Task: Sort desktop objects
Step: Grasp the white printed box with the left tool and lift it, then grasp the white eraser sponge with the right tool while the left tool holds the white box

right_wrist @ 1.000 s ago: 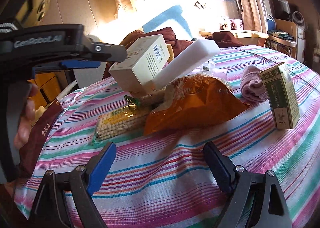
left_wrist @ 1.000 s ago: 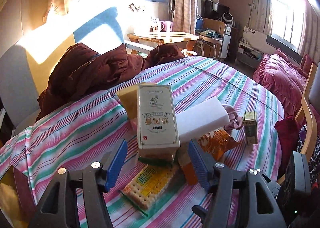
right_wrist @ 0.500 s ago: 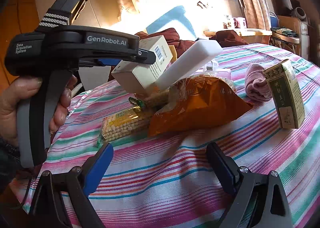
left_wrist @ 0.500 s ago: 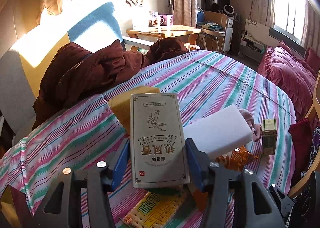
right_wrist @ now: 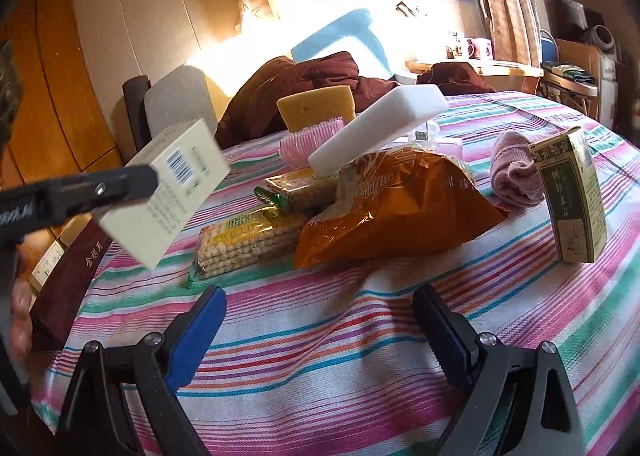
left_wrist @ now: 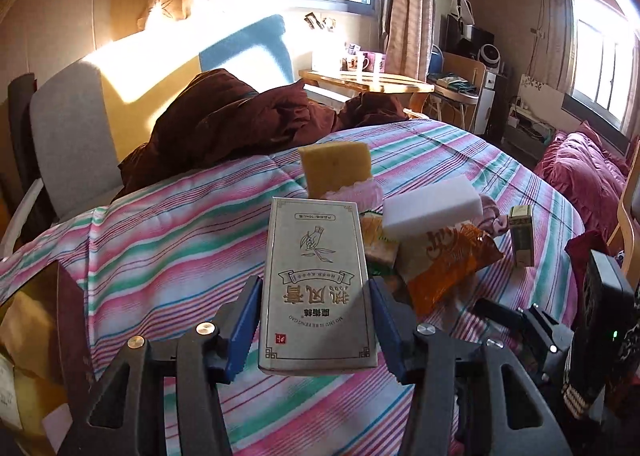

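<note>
Left tongs [left_wrist: 316, 320]: clenched on a pale grey-beige box [left_wrist: 318, 288], blue pads pressed to its two long sides, the box lifted clear of the striped desk [left_wrist: 168, 240]. Its face carries a sprig drawing, a banner of Chinese characters and the Latin line "MO SHU SI BE FENG GAO", all reading upside down in the left wrist view, with a small red seal at one corner. In the right wrist view the same box shows a barcode and blocks of fine print too small to read.

Landmark: the orange snack bag [right_wrist: 396, 204], lying on the desk at the middle of the pile; its lettering is creased and only partly legible.

Relative to the bag:
- white foam block [right_wrist: 380, 124], resting tilted on top of it;
- two cracker packets [right_wrist: 248, 240], touching its left side, the nearer one with a yellow label whose print is partly hidden;
- yellow sponge [right_wrist: 316, 106] and a pink ribbed item [right_wrist: 304, 140], behind it;
- pink rolled cloth [right_wrist: 516, 168], just beside it on the right;
- green-and-cream carton [right_wrist: 570, 192] with vertical Chinese characters, upright, further right and apart from it;
- the held box, up in the air to its left.

Right tongs [right_wrist: 320, 336]: released, jaws spread wide and low over bare cloth in front of the bag, grasping nothing.

A dark red box [right_wrist: 68, 288] with gold characters sits at the desk's left edge.
</note>
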Motion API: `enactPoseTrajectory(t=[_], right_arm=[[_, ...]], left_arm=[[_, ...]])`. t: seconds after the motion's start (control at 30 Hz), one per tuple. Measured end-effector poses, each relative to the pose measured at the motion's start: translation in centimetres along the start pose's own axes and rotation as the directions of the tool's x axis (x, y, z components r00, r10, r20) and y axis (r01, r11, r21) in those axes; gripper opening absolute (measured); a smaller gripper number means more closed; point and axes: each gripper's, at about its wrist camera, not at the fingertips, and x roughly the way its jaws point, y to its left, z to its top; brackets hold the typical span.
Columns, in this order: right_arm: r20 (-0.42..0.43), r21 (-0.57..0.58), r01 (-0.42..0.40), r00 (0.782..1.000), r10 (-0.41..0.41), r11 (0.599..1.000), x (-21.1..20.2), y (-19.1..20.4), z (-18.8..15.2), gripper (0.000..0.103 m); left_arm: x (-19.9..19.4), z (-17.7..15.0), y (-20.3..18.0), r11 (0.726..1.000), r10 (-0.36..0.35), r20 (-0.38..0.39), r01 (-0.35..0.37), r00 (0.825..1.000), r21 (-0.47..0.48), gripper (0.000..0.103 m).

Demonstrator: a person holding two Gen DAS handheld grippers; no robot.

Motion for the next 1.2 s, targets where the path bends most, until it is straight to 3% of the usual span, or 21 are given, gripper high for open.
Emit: enactPoseTrajectory(t=[0.37,0.63,0.8,0.97,1.2], right_arm=[[-0.026,-0.047,0.057,0.998,-0.058,0.997,0.2,0.9,-0.1,0.095],[-0.045,-0.068,0.089,0.995,-0.092,0.994,0.2,1.3,-0.1,0.095],[-0.049,-0.011,0.071,0.996,-0.071,0.997,-1.1,0.5,0.6,0.094],[0.034,0.059,0.065,0.997,-0.067,0.996,-3.8,-0.9,3.7,0.094],[0.083,0.200,0.105,0.989,-0.124,0.974,-2.3,-5.1,10.3,0.095]], left_arm=[[-3.4,-7.5,3.0,0.994,0.028,-0.055,-0.033,0.998,-0.105,0.054],[-3.7,-8.4,2.3,0.996,0.025,-0.007,-0.026,1.000,-0.080,0.054],[-1.8,-9.3,2.6,0.997,0.017,-0.021,-0.018,1.000,-0.077,0.055],[-1.0,-10.2,2.8,0.997,0.010,-0.009,-0.011,1.000,-0.078,0.055],[-0.8,-10.4,3.2,0.994,-0.019,0.008,0.020,1.000,-0.104,0.056]])
